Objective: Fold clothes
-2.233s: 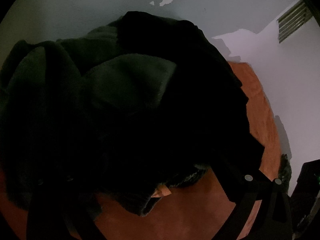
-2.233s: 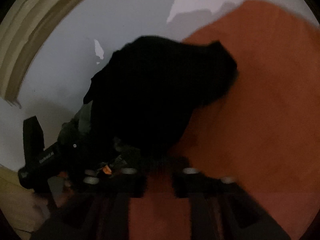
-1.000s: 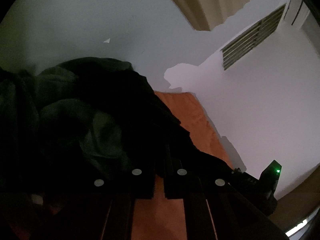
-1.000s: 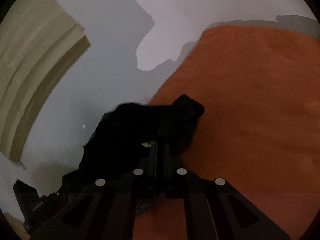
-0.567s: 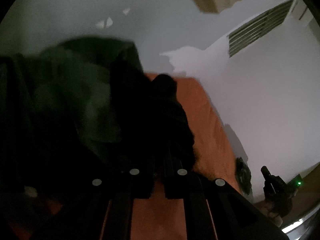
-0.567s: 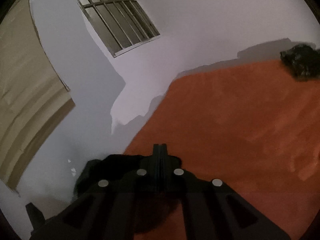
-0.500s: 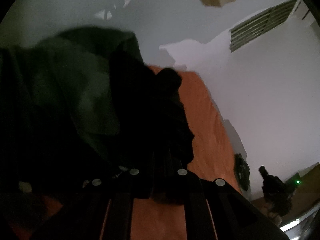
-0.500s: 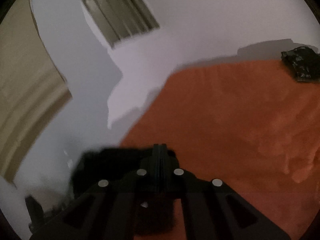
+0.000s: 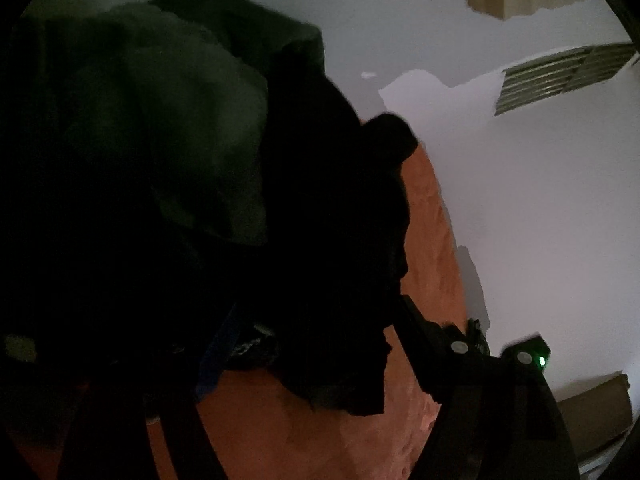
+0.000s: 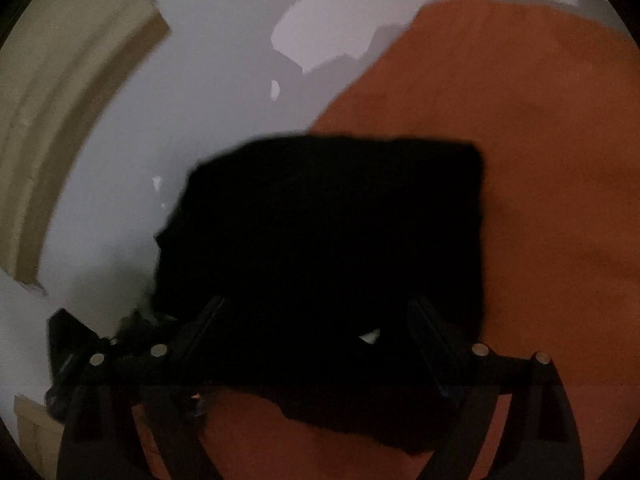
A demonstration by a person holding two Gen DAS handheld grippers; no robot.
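A black garment point(image 10: 328, 248) lies folded as a dark block on the orange bed cover point(image 10: 540, 160), right in front of my right gripper point(image 10: 316, 312). The right jaws stand wide apart on either side of it, not gripping. In the left wrist view the same black garment point(image 9: 332, 248) lies between the spread fingers of my left gripper point(image 9: 304, 320), which is open. The left finger is mostly lost in the dark. A dark green garment point(image 9: 160, 140) is heaped to the left of it.
The orange cover point(image 9: 432, 240) runs along a white wall point(image 9: 540, 220) with a vent point(image 9: 560, 76). The other gripper with a green light point(image 9: 536, 356) shows at the right edge. A blue item point(image 9: 216, 360) lies under the pile. A beige curtain point(image 10: 60, 120) hangs at left.
Both grippers were shut on the black garment and carried it; now both have opened wide and the garment lies on the cover as a folded block.
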